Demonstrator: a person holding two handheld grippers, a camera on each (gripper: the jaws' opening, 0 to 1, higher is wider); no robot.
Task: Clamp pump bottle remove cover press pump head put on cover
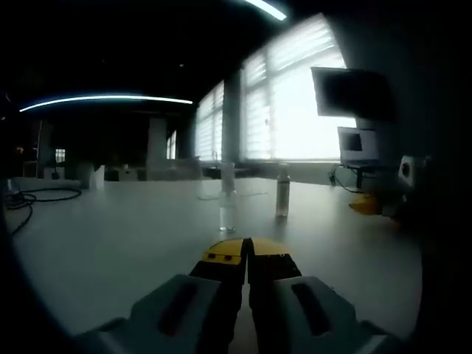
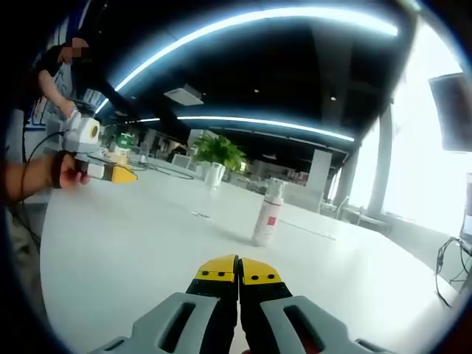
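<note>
While the bottle (image 2: pixel 267 212) stands upright on the white table (image 2: pixel 133 258), at 12 o'clock just past the right gripper (image 2: pixel 239 271) in the right gripper view, nothing is touching it. It is white with a pink label, and a clear cover sits over its pump head. At 11 o'clock from it, a clear cup (image 2: pixel 203 200) stands apart, with a potted plant (image 2: pixel 216 156) further back.

The right gripper's 2 yellow-tipped jaws are pressed together, gripping nothing, well short of the bottle. Over at 9 o'clock, a person's hand (image 2: pixel 65 171) holds the left gripper (image 2: pixel 122 175) low over the table; from this angle I cannot tell how its jaws stand.

In the left gripper view, the bottle (image 1: pixel 282 192) shows at 1 o'clock beyond the left gripper (image 1: pixel 247 257), whose jaws meet tip to tip, empty. A clear cup (image 1: pixel 228 199) stands at 12 o'clock, nearer than the bottle. A black cable (image 1: pixel 33 198) coils at 9 o'clock. A yellow tip (image 1: pixel 366 205) pokes in at 3 o'clock, under a dark monitor (image 1: pixel 350 92) against bright windows (image 1: pixel 291 103).
</note>
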